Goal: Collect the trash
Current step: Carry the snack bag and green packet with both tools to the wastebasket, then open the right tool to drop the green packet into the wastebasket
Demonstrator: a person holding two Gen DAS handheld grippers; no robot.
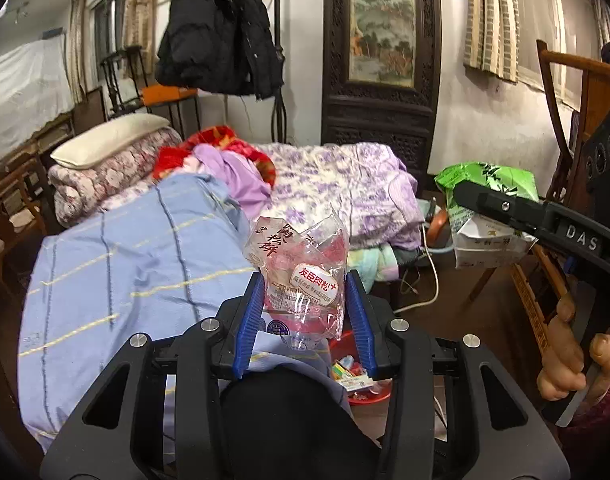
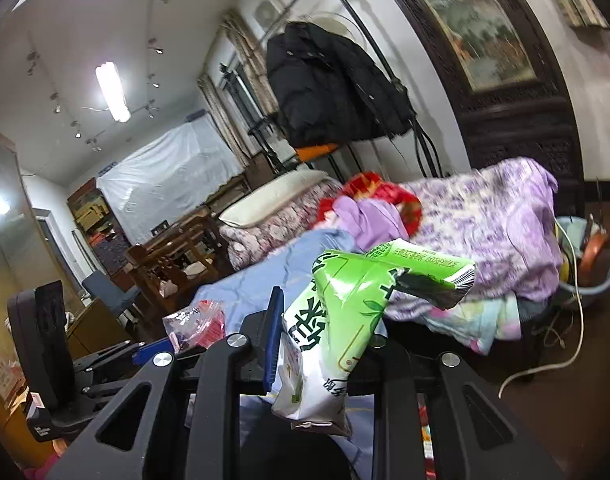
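Right now I have one piece of trash in each hand-held gripper, so two pieces in all. My left hand-held gripper (image 1: 305,312) is closed narrow on a clear plastic wrapper (image 1: 301,268) with red print; the blue pads pinch its lower part, so the crumpled top stands up free above the jaws. My right hand-held gripper (image 2: 325,340) is clamped on a green and white snack bag (image 2: 345,308), gripped near its lower half, so the empty upper end flops over to the right. I judge I hold both up and clear of the bed (image 1: 117,264) so nothing snags on the blue blanket or the purple floral quilt (image 1: 345,188) while I carry them.

Below my left jaws sits a single red bin (image 1: 365,396), low beside the bed, with several coloured wrappers already in it; that is probably where both pieces go. I count one black jacket (image 1: 217,28) hanging behind, one pillow (image 1: 105,140) on a folded quilt, and one white cable (image 1: 429,272) trailing on the floor.
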